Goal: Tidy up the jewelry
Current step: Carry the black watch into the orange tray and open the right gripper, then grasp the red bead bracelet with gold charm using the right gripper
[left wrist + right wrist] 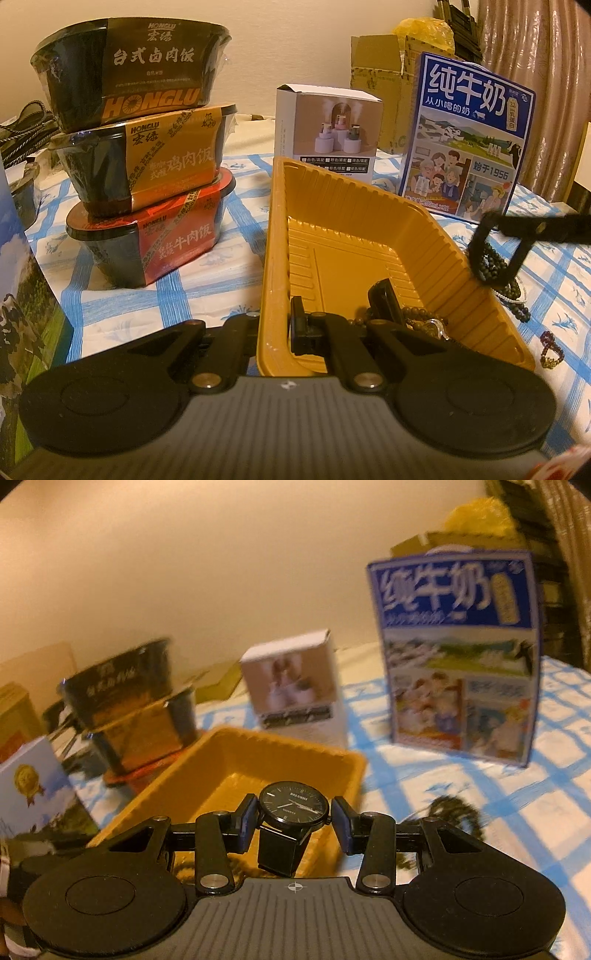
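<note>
Nearest, the left gripper (295,325) pinched the near rim of the yellow tray (424,229), jaws closed on it. The right gripper (293,818) held a black watch (293,801) by its case, raised over the tray's near edge. Beaded bracelets (421,321) lay in the tray's near corner. Beyond, stacked meal bowls (144,155), a small white box (325,136) and a milk carton (469,140) crowded the far side, leaving open checked cloth (461,782) rightward.
</note>
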`<state>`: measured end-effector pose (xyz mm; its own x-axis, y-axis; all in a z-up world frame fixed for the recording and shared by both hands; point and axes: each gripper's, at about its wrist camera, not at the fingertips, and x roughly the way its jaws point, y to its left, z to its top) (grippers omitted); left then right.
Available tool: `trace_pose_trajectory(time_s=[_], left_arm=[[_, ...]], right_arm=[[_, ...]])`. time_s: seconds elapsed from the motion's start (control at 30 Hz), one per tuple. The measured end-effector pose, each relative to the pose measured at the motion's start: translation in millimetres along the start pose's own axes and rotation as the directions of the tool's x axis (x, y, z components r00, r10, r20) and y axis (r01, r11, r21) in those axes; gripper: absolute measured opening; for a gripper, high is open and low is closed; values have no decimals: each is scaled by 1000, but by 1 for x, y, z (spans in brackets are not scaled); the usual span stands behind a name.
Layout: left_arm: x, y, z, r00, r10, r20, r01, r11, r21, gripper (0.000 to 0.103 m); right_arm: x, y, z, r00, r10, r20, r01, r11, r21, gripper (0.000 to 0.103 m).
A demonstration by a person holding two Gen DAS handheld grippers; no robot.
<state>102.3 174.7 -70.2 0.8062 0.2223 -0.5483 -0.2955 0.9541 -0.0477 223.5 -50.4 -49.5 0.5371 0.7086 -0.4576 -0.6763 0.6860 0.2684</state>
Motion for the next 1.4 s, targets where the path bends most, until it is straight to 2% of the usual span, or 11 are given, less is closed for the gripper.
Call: trace_pose_trajectory(time_s=[0.3,0.47,0.7,0.87,1.13,1.4], left_arm=[[2,0,2,1000,2,0,-2,1000,17,3],[3,-1,3,1000,2,1,-2,1000,22,3],[4,-1,3,1000,3,4,-3,1000,21,3],[4,0,3,1000,1,3,-1,1000,17,3],[4,0,2,1000,2,6,-3,1000,18,3],[3,-2,3,1000,10,7,-11,1000,24,3]], right_arm=[[47,6,-6,993,-46,-113,34,994,-105,43],[57,6,-7,990,-46,-134,30,992,-120,43],[31,0,-7,993,-23,-113,19,999,-37,45],[-7,-15,-18,993,-59,-98,61,998,12,45],[-58,-52,-50,972,-173,-157,188,979,82,45],[-75,-72,-73,954,-222,-203,246,963,108,45]])
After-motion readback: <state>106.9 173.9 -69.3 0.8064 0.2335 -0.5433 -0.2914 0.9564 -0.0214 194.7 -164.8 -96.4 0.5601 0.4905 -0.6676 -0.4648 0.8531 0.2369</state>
